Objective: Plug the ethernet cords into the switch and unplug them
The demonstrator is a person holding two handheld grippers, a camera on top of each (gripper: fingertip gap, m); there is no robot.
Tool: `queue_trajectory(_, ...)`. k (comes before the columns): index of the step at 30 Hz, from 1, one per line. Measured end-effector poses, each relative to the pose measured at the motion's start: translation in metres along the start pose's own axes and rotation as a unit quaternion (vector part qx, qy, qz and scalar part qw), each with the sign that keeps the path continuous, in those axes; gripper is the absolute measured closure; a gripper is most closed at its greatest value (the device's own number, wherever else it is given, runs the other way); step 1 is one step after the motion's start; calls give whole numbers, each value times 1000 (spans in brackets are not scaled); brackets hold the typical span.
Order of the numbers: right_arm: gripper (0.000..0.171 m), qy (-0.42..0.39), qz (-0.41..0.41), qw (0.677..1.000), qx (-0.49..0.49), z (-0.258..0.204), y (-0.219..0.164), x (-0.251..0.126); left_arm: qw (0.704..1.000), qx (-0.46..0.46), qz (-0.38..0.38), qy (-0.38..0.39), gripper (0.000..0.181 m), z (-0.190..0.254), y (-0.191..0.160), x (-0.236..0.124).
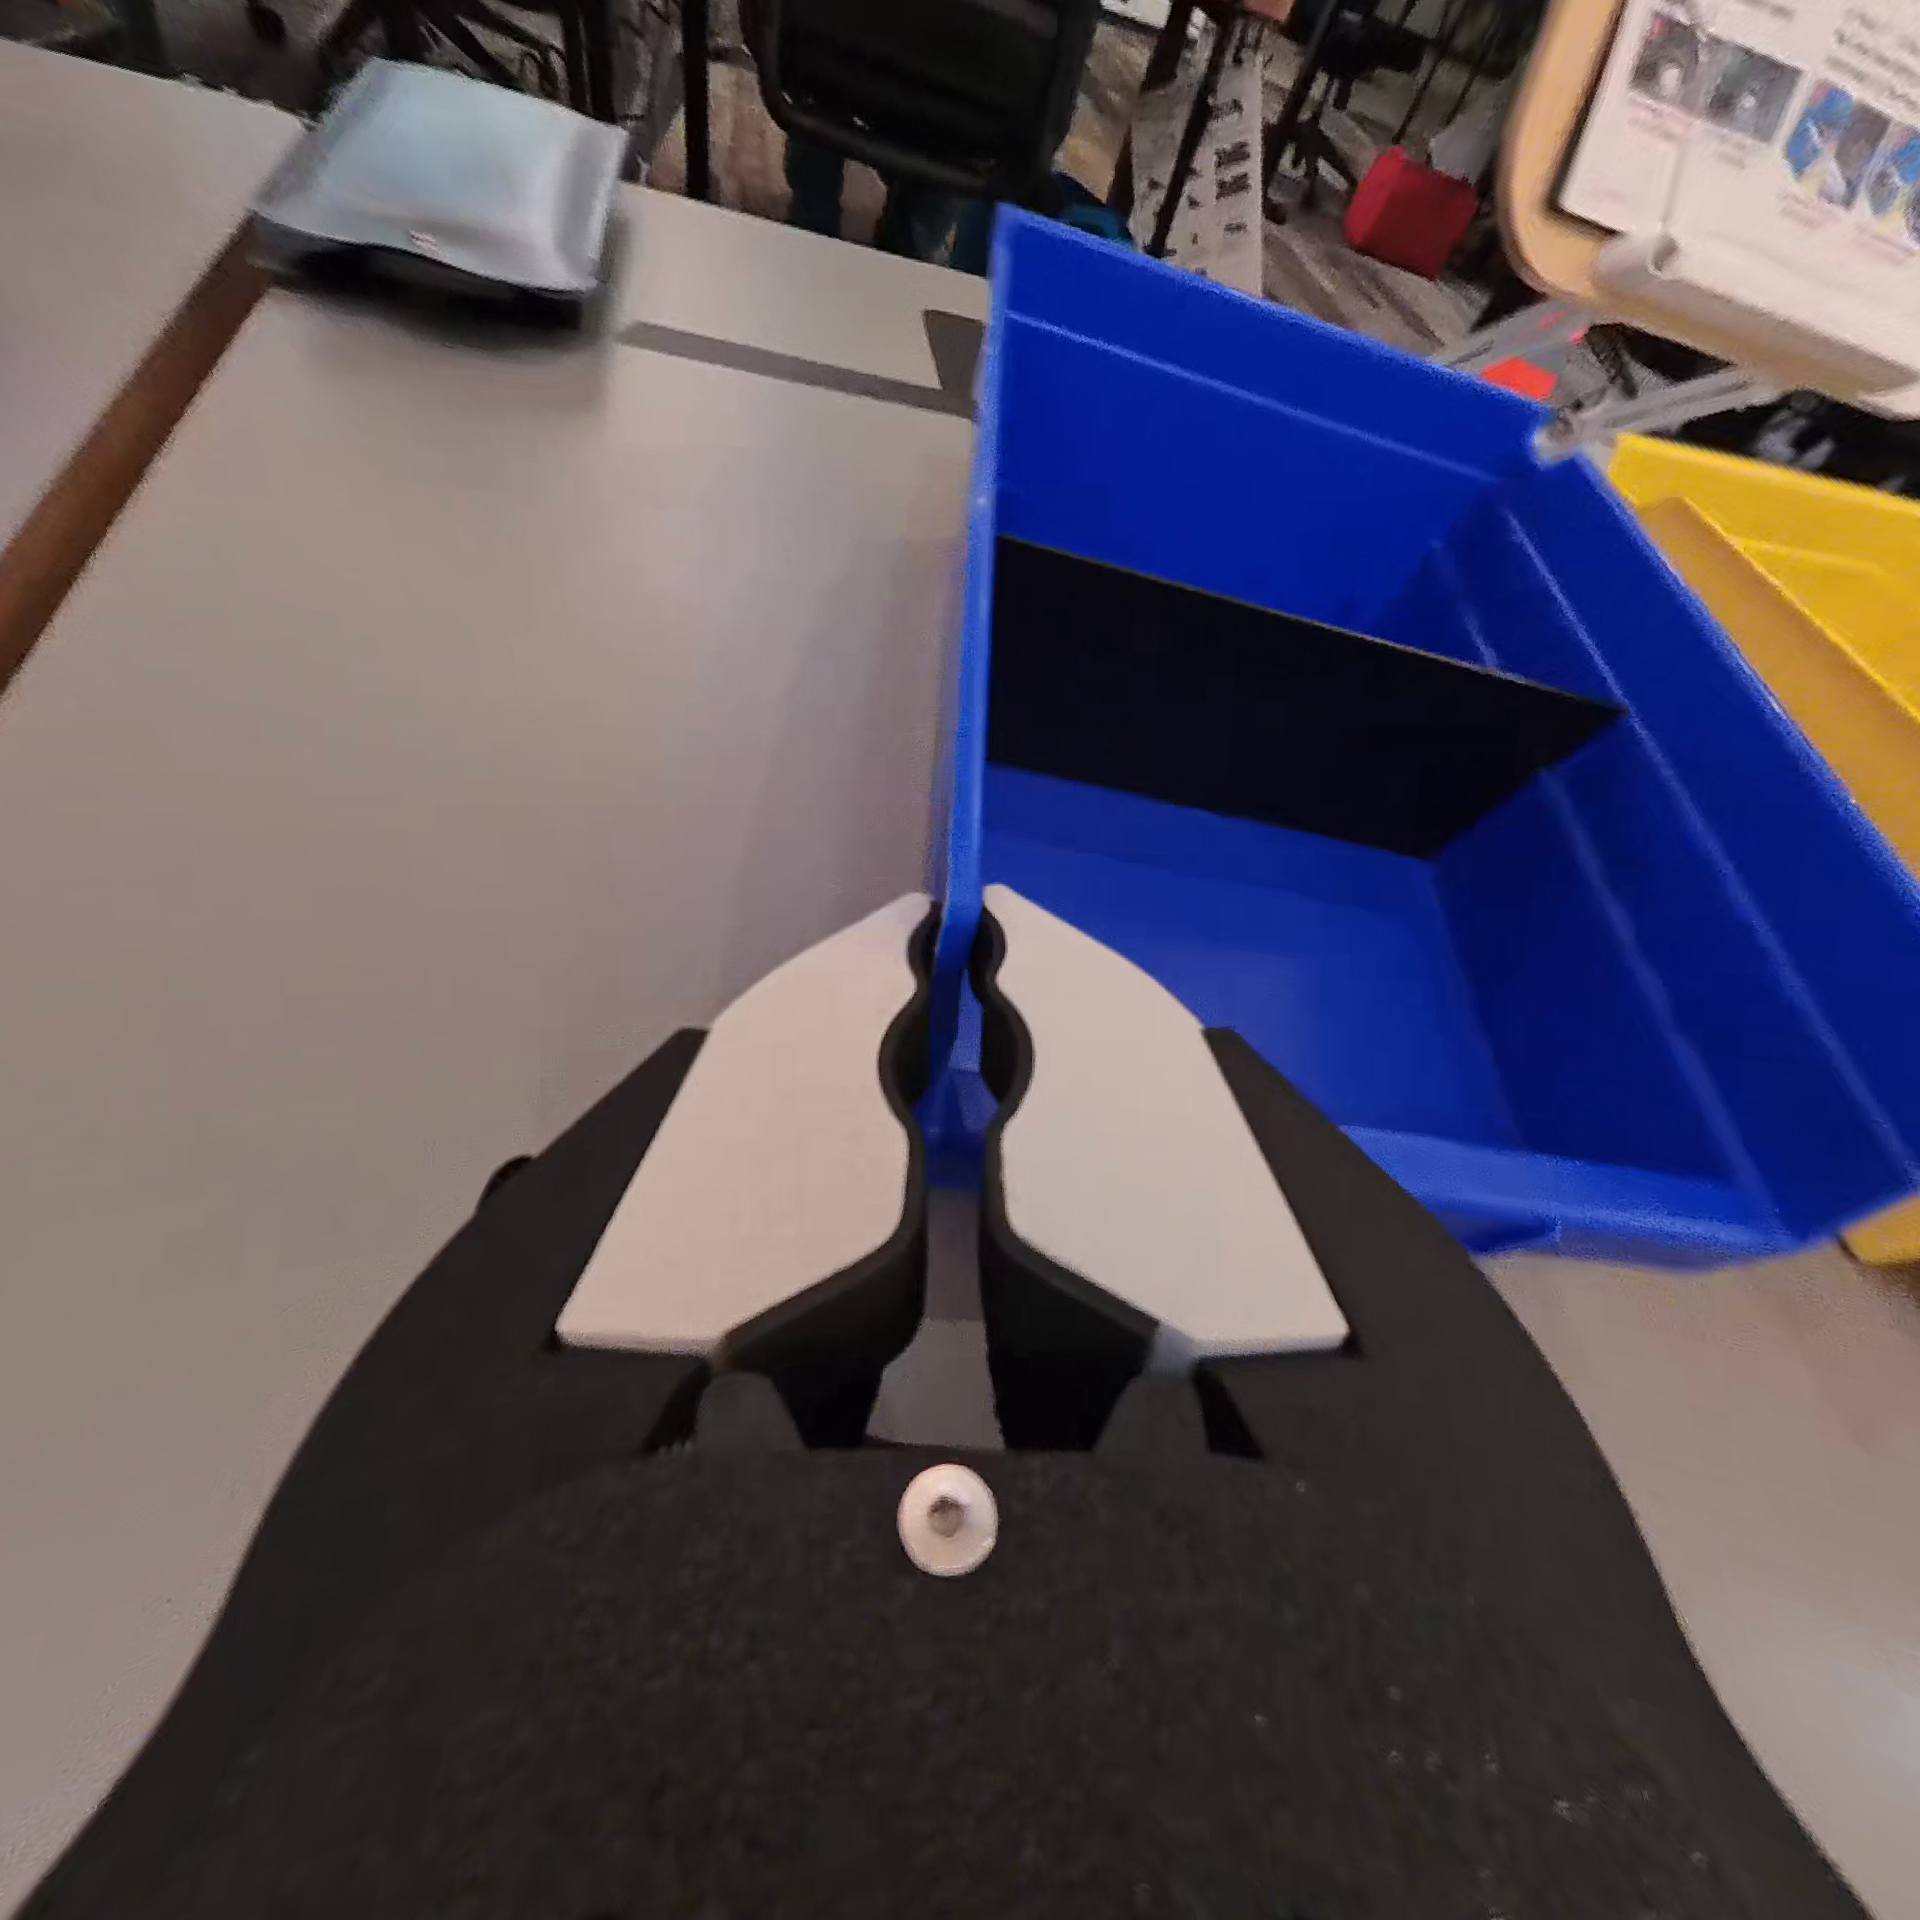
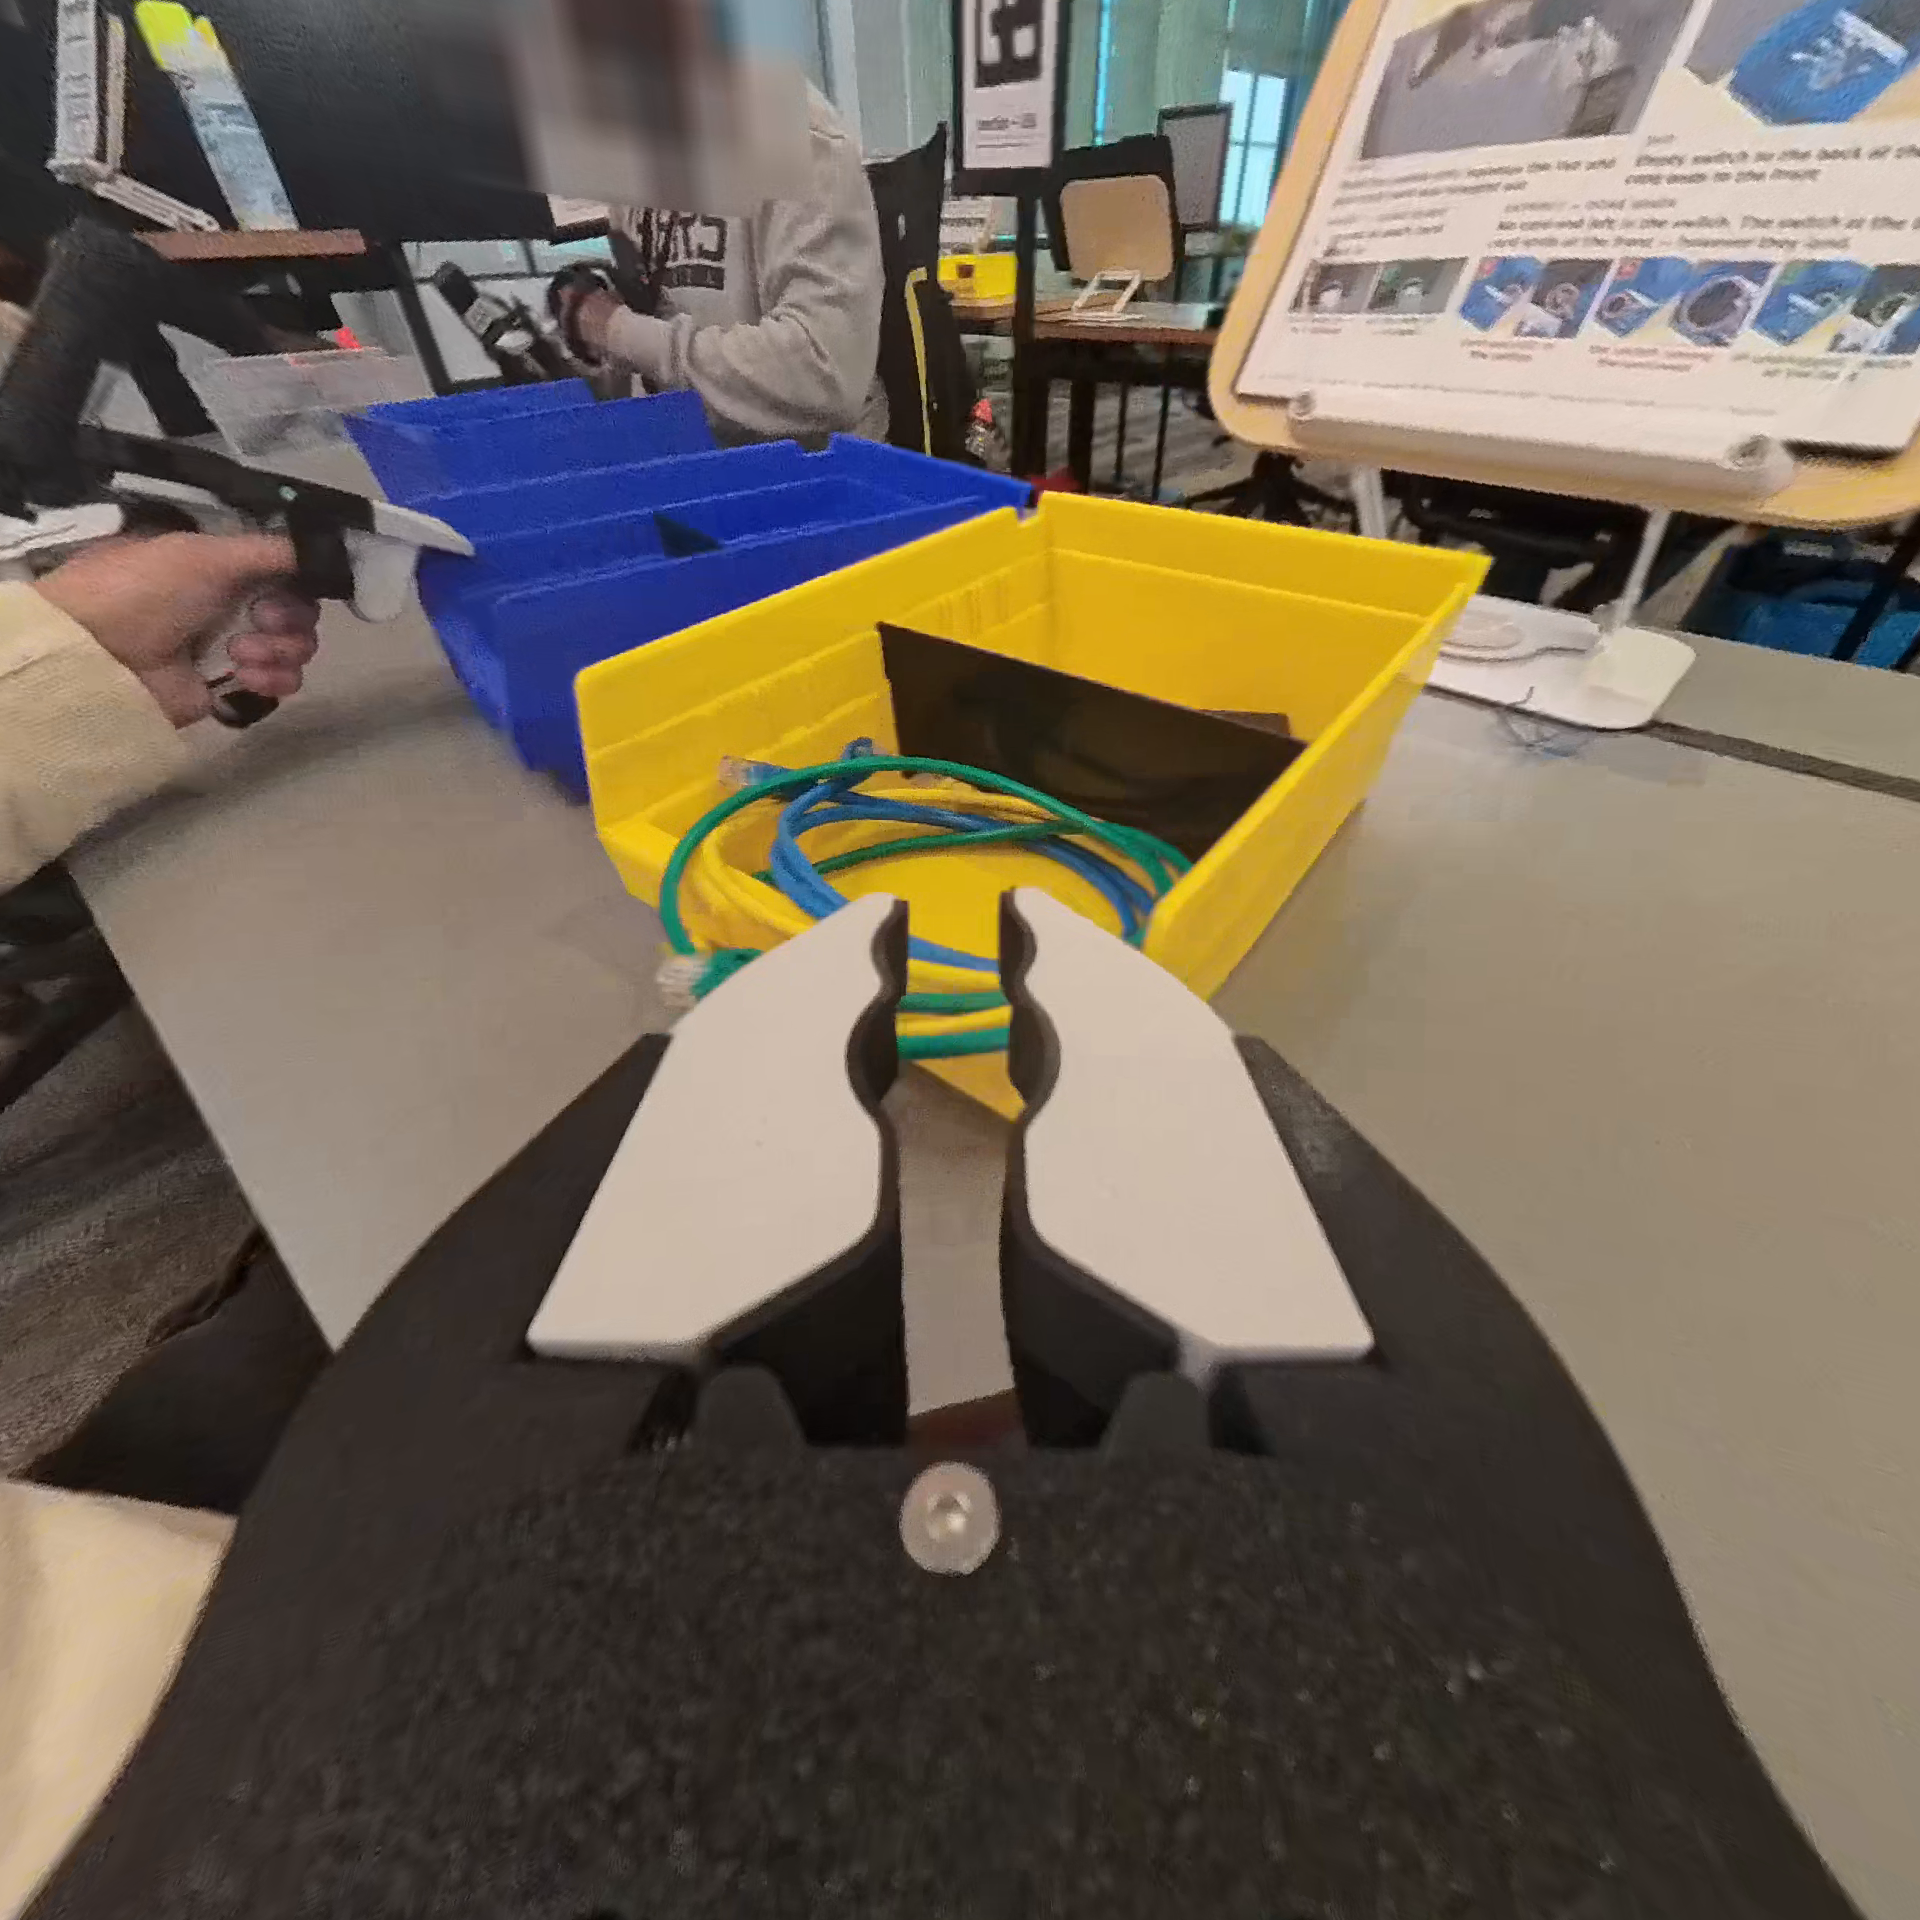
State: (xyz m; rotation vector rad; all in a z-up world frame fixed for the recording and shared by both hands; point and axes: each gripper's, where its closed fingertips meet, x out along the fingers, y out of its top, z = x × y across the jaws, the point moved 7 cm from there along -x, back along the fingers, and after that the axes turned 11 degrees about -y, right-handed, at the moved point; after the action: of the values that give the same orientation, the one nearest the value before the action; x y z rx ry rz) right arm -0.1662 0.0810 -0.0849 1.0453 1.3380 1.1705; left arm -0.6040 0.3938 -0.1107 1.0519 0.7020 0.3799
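Green, blue and yellow ethernet cords lie coiled in the front part of a yellow bin, before a black divider. I cannot make out the switch. My right gripper is slightly open and empty, just before the bin's front corner. My left gripper is shut on the near left wall of an empty blue bin with a black divider. The left gripper also shows in the right wrist view at the blue bin. The yellow bin stands right of the blue one.
A silver pouch lies at the far left of the grey table. An instruction board on a white stand is at the right. A person in a grey sweatshirt sits beyond the bins.
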Motion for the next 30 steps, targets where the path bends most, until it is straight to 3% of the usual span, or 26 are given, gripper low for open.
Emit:
queue_trajectory(4,155,18,11,1000,-5,-60,5,-10,997,48,-46,45,178,47,-21,-24)
queue_trajectory(8,154,75,-38,996,3,-136,5,-3,996,24,-50,69,177,91,-51,-65)
queue_trajectory(15,115,65,-131,989,-9,-221,-11,55,996,-2,-14,93,178,122,-94,-142)
queue_trajectory(16,118,53,-140,989,-18,-229,-15,63,995,0,-11,96,178,124,-97,-148)
queue_trajectory(17,143,11,-151,988,-31,-231,-18,72,996,0,-8,92,177,126,-100,-153)
queue_trajectory(20,161,-56,-160,984,-48,-234,-18,83,995,12,-2,97,176,138,-106,-164)
queue_trajectory(25,165,-47,-129,990,-38,-237,14,75,985,87,40,141,176,166,-84,-192)
queue_trajectory(30,165,-80,-5,995,-63,-212,74,44,979,134,98,122,176,213,-35,-198)
